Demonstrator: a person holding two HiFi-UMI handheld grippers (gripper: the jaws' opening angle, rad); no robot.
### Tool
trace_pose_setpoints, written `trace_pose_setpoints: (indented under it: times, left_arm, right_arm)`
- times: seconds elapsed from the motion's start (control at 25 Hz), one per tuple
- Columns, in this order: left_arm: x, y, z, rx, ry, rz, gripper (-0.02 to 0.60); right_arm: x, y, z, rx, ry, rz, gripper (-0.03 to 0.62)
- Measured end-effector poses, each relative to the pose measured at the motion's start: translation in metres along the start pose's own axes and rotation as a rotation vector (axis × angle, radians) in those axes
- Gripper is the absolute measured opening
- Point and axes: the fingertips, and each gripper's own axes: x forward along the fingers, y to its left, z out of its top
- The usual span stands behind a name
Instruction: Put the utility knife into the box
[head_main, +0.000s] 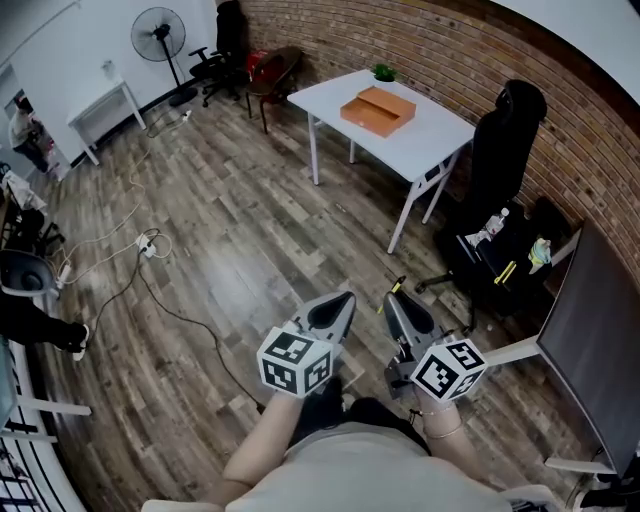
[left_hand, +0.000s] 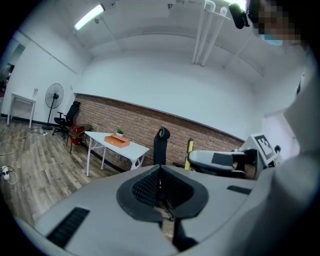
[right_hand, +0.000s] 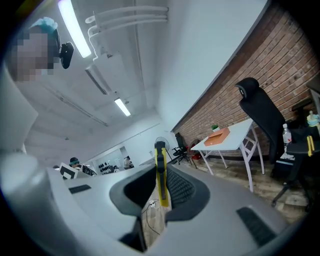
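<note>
In the head view, the person stands on a wood-plank floor (head_main: 230, 230) and holds both tools low, close to the body. The left hand-held gripper (head_main: 346, 297) and the right hand-held gripper (head_main: 392, 298) sit side by side, near each other but apart, with their marker cubes toward the person. Well ahead of them, a white table (head_main: 430, 135) stands against the brick wall (head_main: 450, 50). On it lies the open orange box (head_main: 378, 110), with a small green plant (head_main: 383, 72) just behind. A black office chair (head_main: 505, 140) stands beside the table, a fan (head_main: 158, 30) stands in the far corner, and a cable (head_main: 180, 315) trails over the floor.

The left gripper view shows the left hand-held gripper's jaws brought together at the tips, with nothing between them. Beyond them are the table, the box and the chair. To the right, the other gripper carries the yellow utility knife (left_hand: 189, 149), which points upward.

In the right gripper view, the right hand-held gripper's jaws are clamped on the utility knife. It stands upright between the pads, and its yellow body juts past the tips. The box rests on the table well away from the knife, in front of the brick wall.
</note>
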Motion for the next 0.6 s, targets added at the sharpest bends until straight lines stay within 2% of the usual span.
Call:
trace_pose_setpoints:
  times: [0.28,0.6]
  left_arm:
    - [0.018,0.031,0.014,-0.004,-0.015,0.035,0.007]
    - [0.083,0.098,0.056,0.005,-0.007,-0.031,0.006]
  right_arm:
    - [0.026,-0.014,0.009,-0.003,-0.015,-0.007,0.061]
    - [0.105,-0.055,0.037,-0.008,-0.048,-0.065,0.06]
